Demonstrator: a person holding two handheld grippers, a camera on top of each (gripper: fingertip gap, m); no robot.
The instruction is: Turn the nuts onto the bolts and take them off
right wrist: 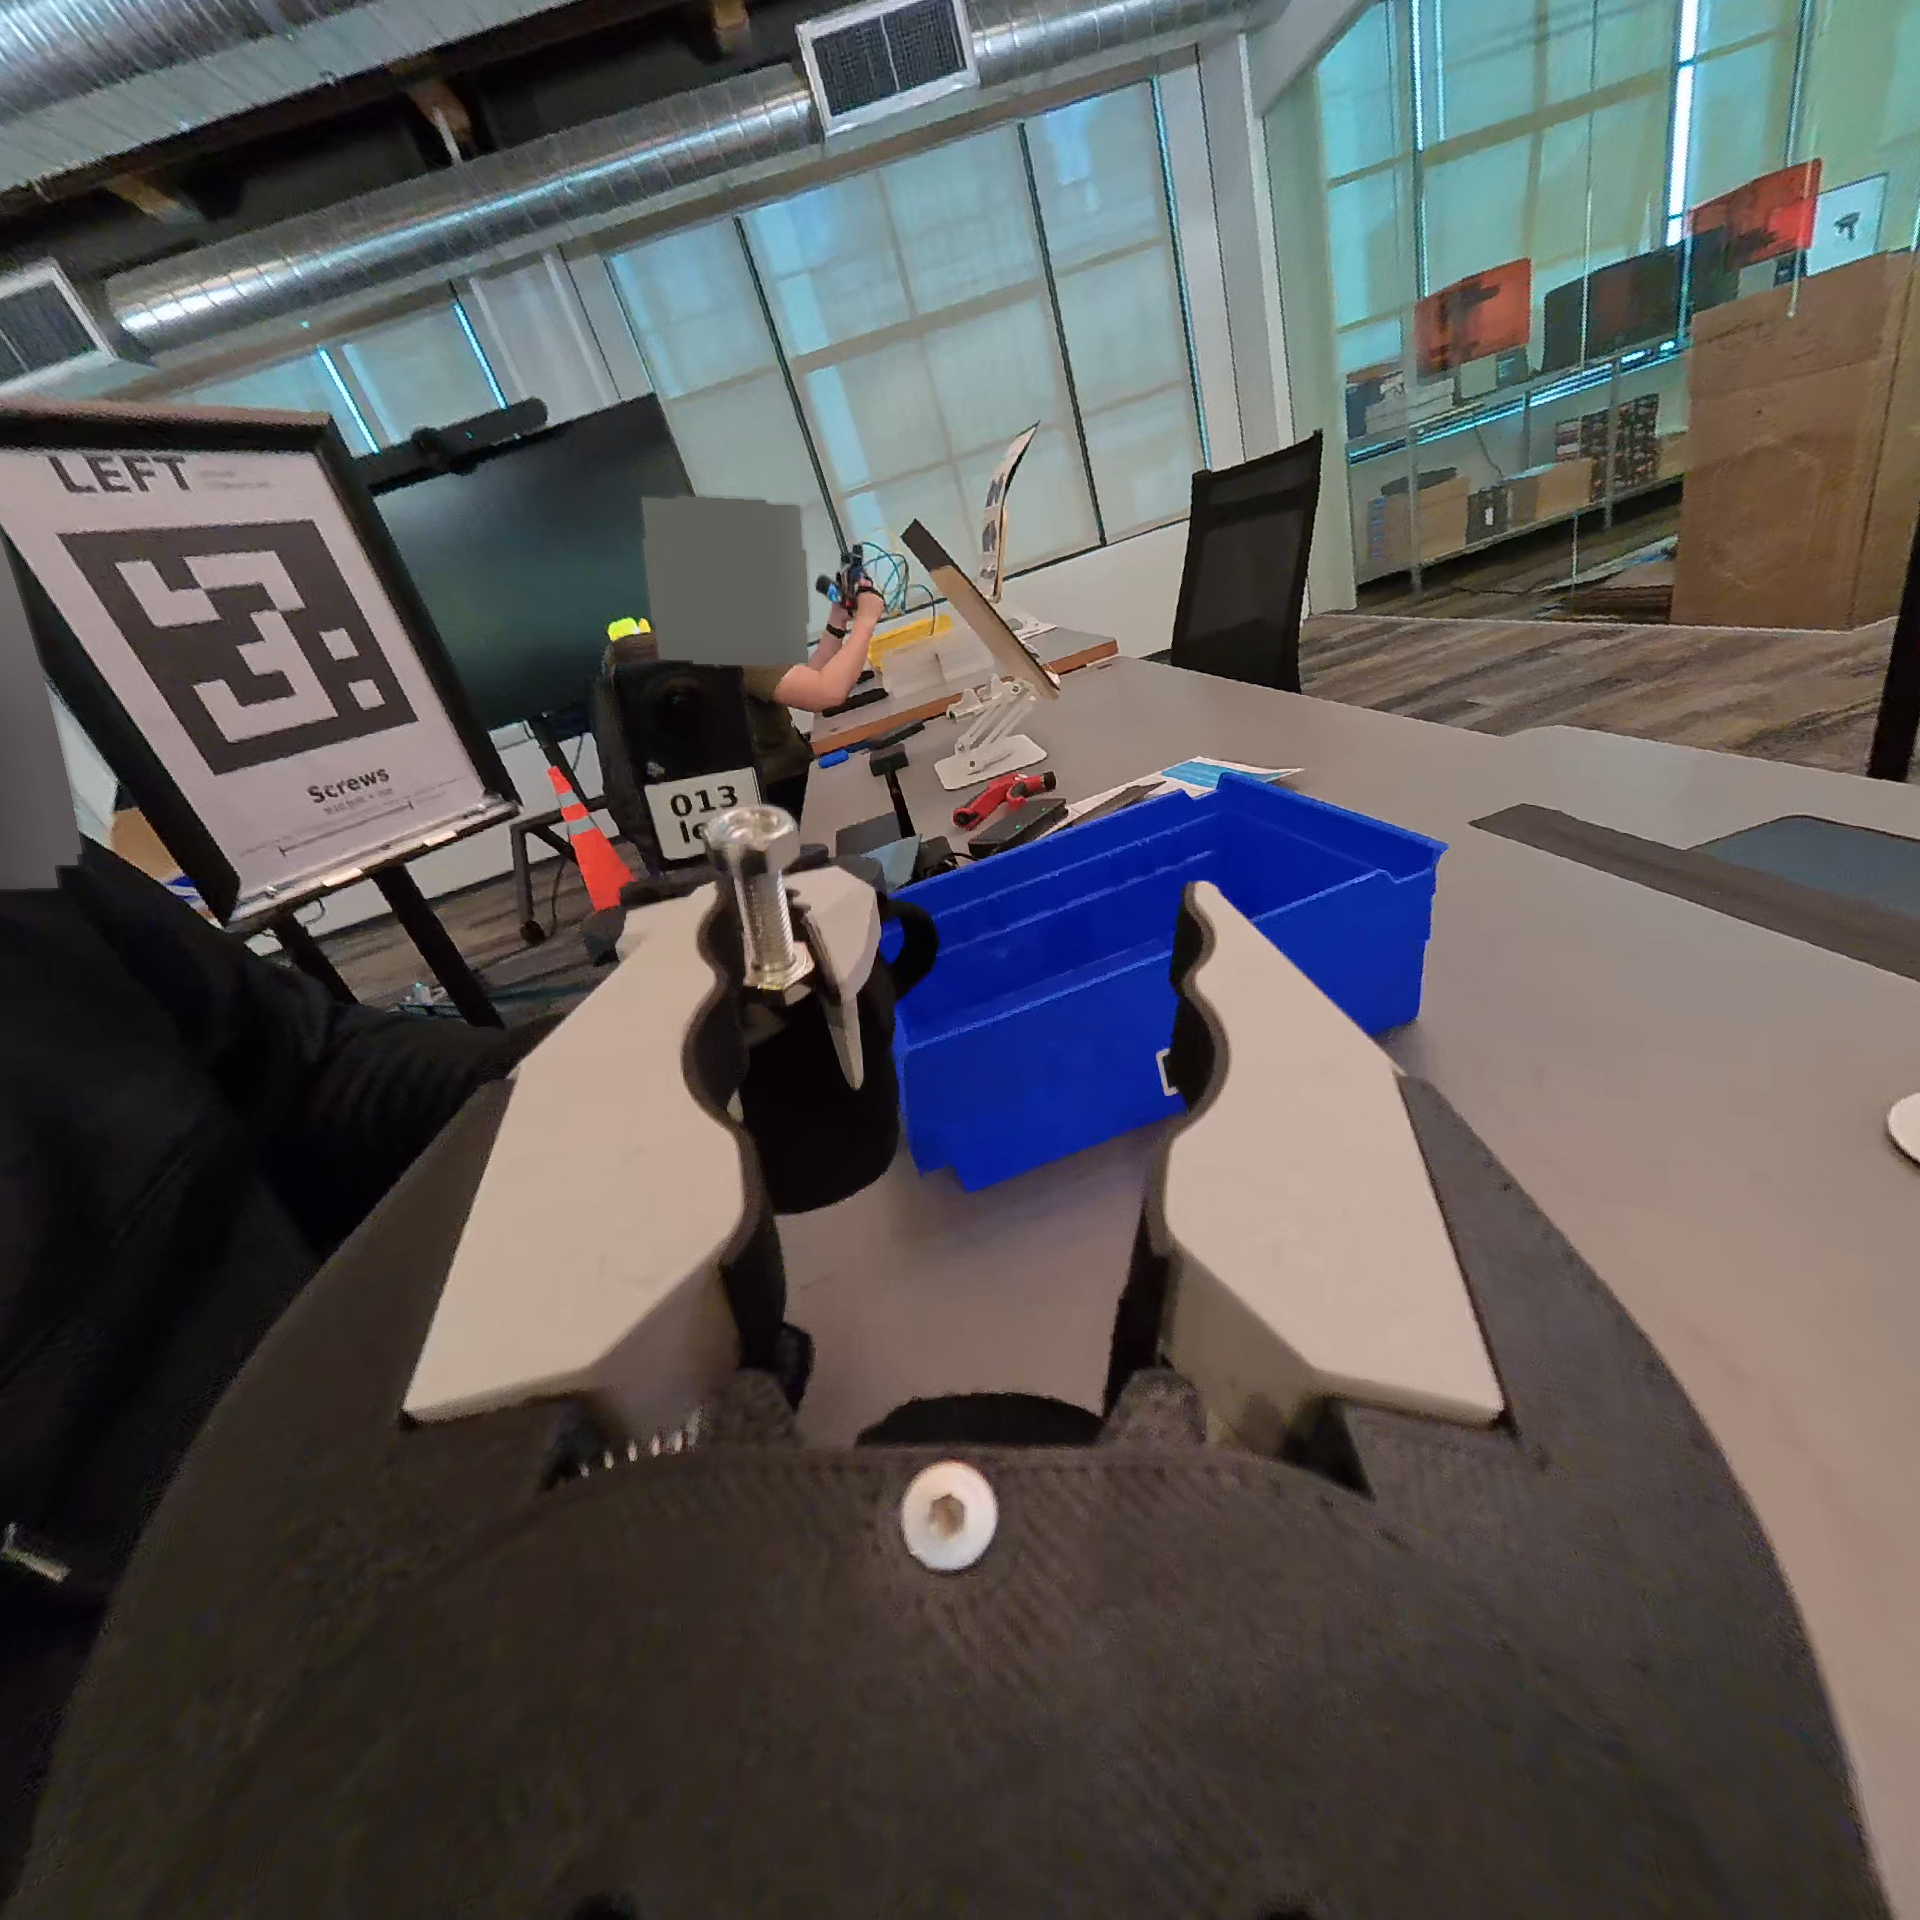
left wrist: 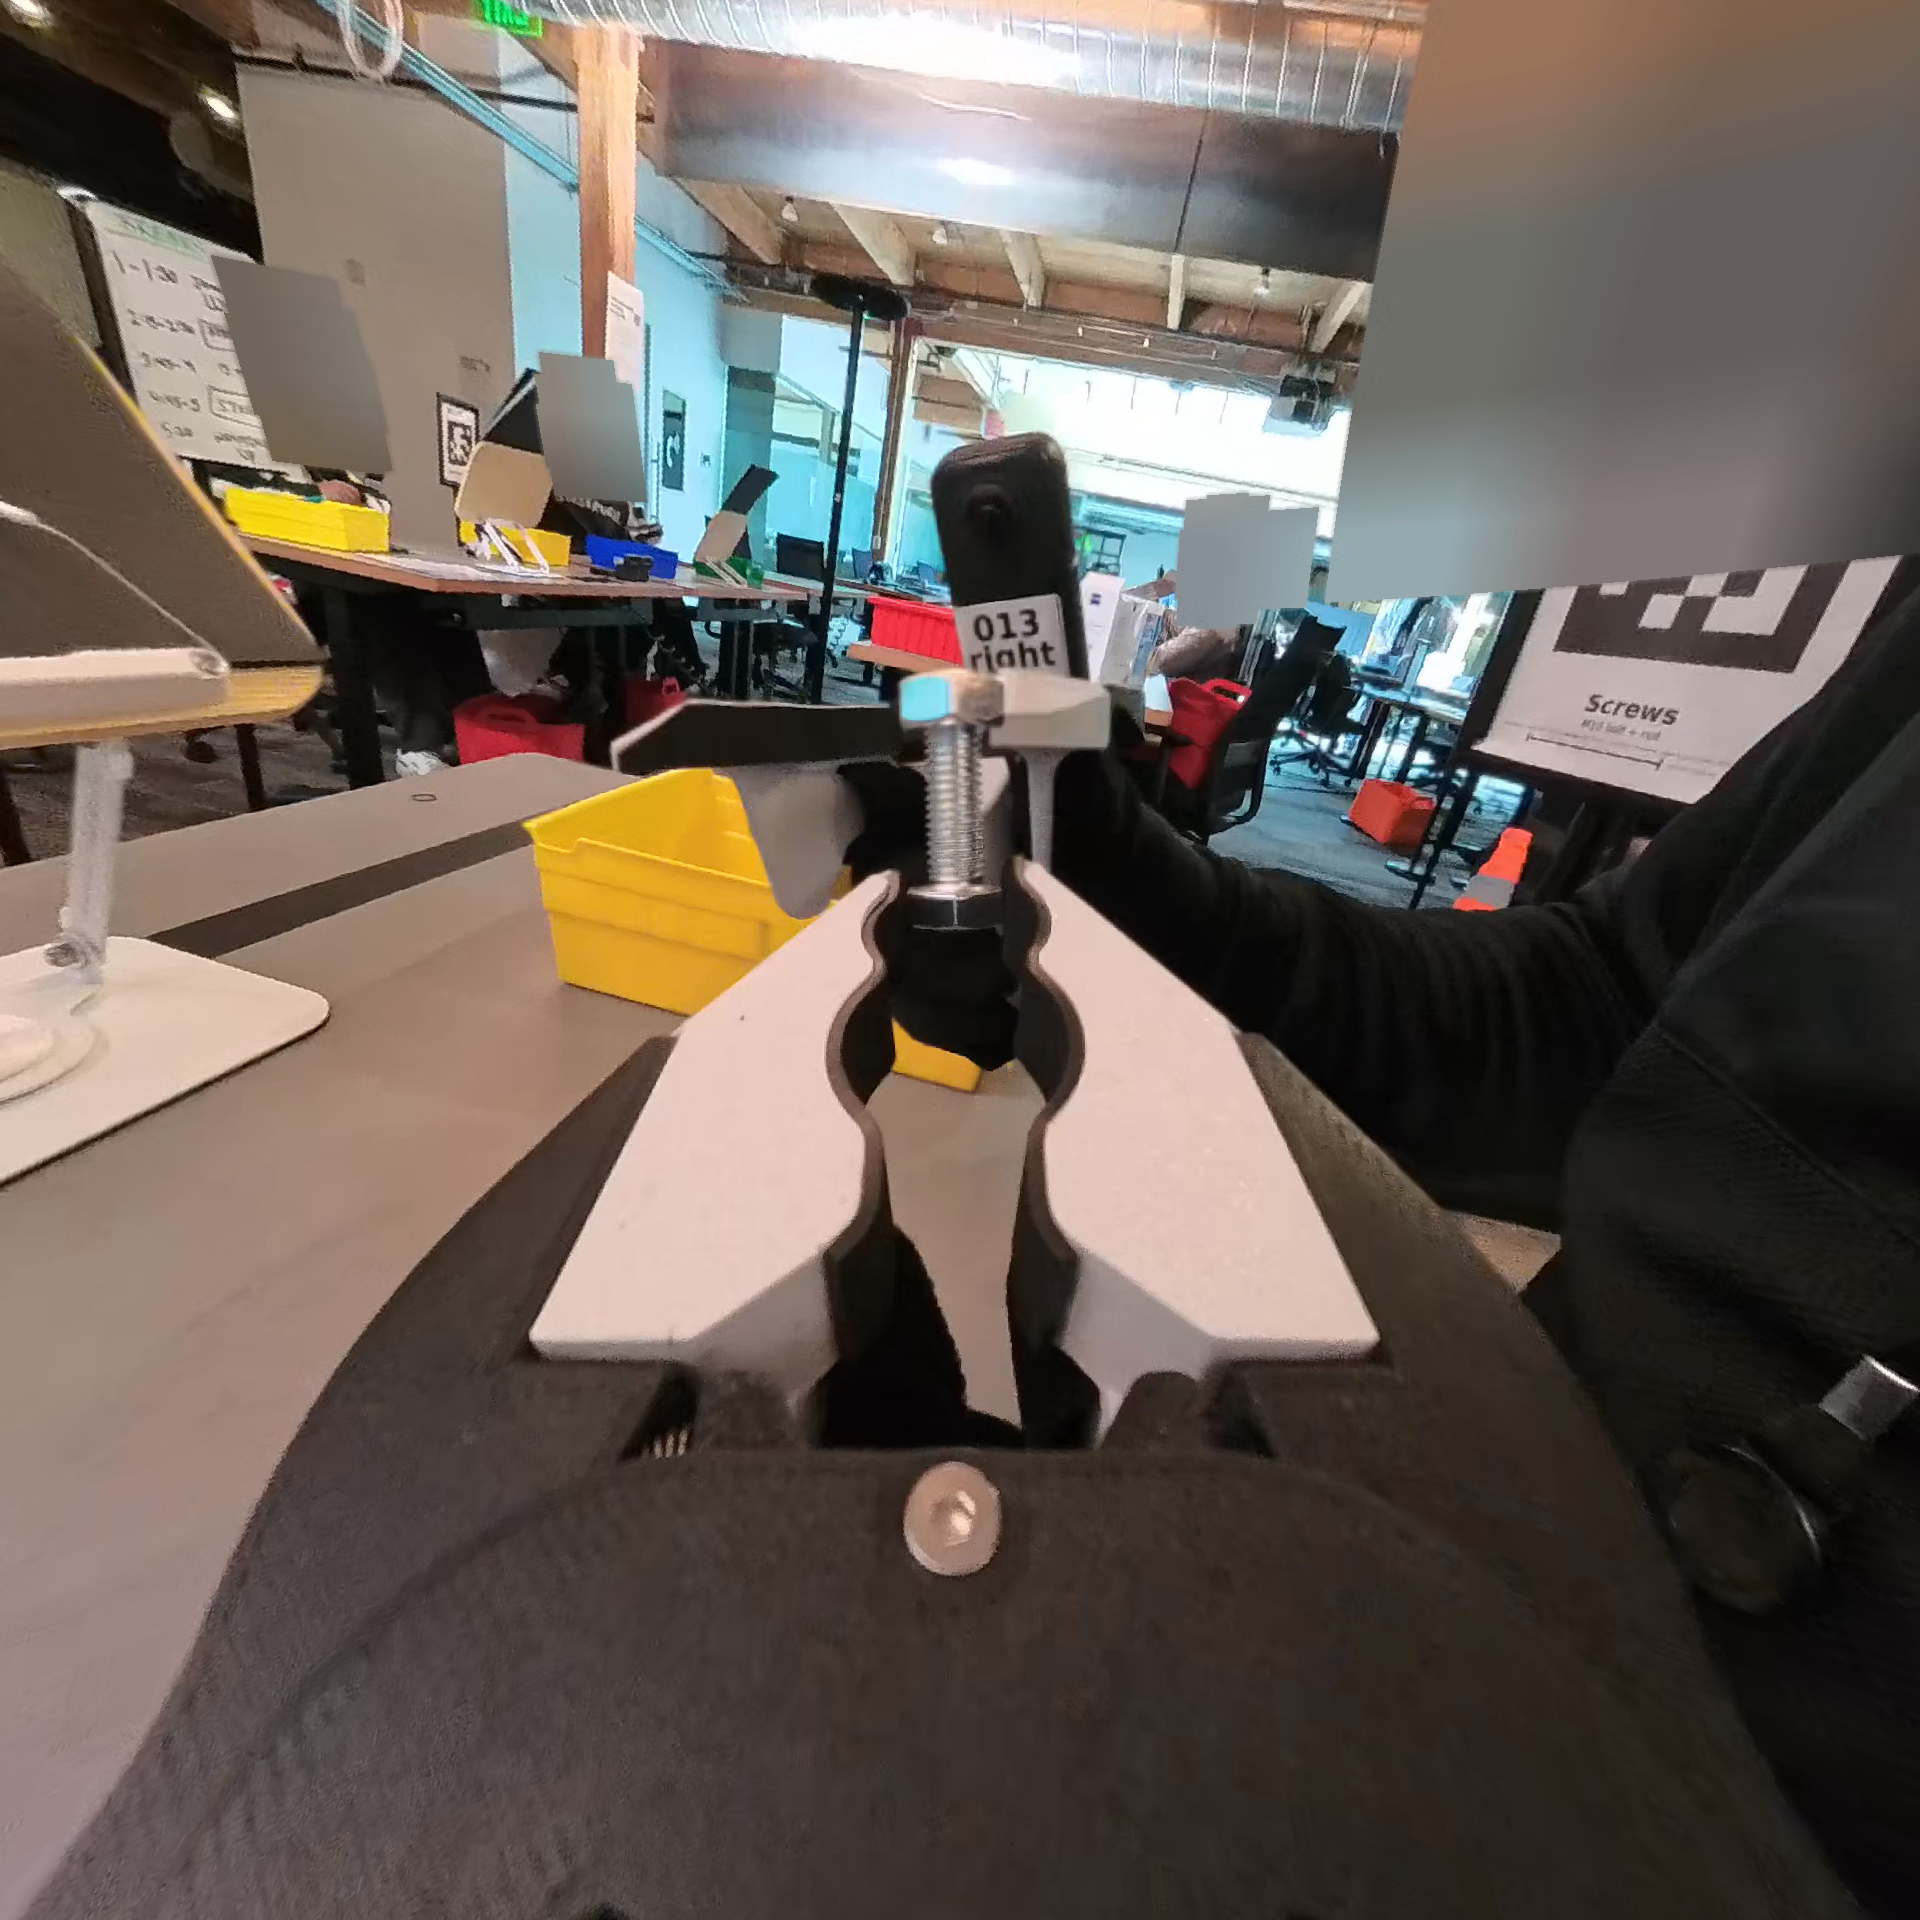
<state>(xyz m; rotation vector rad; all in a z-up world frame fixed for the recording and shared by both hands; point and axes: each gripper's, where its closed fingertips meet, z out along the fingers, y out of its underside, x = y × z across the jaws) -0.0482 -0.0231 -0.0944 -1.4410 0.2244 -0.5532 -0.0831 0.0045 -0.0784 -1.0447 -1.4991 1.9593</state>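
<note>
- Left tool (left wrist: 954, 914) clamps the nut (left wrist: 954, 906) low on the upright bolt (left wrist: 954, 800), held above the table (left wrist: 312, 1195).
- Right tool (right wrist: 971, 935) gapes wide; its fingers seem to flank the bolt head.
- Close squarely on the head, keep the axis straight, then twist.

Open workshop hall: exposed wooden beams (left wrist: 1039, 281), silver ducts (right wrist: 468, 223) overhead. Tall glazed wall (right wrist: 935, 364) far, daylight bright. Grey tables (right wrist: 1558, 1039) near, black office chair (right wrist: 1242, 566) far right. Wood post (left wrist: 606, 177) far left.
</note>
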